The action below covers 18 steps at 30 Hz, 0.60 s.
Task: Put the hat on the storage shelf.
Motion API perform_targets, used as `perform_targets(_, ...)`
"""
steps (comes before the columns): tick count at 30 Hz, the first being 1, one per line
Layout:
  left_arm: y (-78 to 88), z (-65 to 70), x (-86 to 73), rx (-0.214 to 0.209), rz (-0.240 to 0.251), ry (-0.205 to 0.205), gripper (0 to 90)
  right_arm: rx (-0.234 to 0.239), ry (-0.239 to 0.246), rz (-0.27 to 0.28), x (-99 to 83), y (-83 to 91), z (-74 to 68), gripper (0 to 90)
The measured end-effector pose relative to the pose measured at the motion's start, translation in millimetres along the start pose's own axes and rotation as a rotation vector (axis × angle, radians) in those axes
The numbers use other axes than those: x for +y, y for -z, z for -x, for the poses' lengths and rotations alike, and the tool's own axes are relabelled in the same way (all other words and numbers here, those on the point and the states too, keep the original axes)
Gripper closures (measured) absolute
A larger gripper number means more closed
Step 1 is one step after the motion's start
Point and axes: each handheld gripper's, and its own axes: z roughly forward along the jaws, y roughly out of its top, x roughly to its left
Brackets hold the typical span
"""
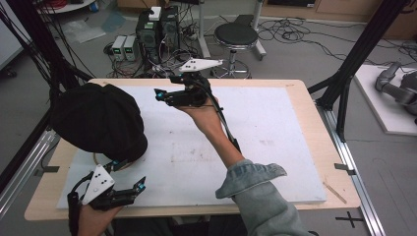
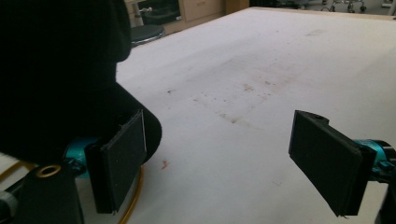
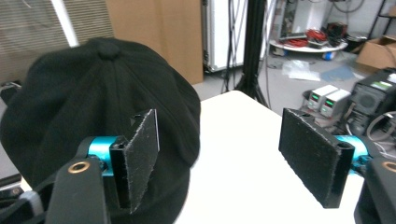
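— Where's the black cap (image 1: 98, 120)?
— On the left of the white counter (image 1: 275, 123), over a thin yellow ring (image 2: 133, 198).
— The left gripper (image 1: 140, 186)?
— At the near edge just beside the cap, fingers (image 2: 123, 158) wide, empty.
— The right gripper (image 1: 160, 94)?
— Raised mid-counter, aimed at the cap, fingers (image 3: 313, 154) wide, empty.

No readable text, labels or brands anywhere. Green displays on the two small white-grey bench boxes (image 3: 327, 100) on the floor are lit but too blurred to read any digits
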Motion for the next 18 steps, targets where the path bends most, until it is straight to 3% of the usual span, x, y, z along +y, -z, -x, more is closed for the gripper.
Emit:
perform_targets(10,-10.5,1.8,2.7,-0.025,-0.006,-0.009,19.0,-0.092,-0.020,0.016,-18.7,48.3,19.3,21.8)
perform_targets(18,-14.5,4.5,2.6,-0.036,-0.009,-0.014,19.0,-0.137,-0.041,-0.012,-36.5,78.8,29.2,16.7)
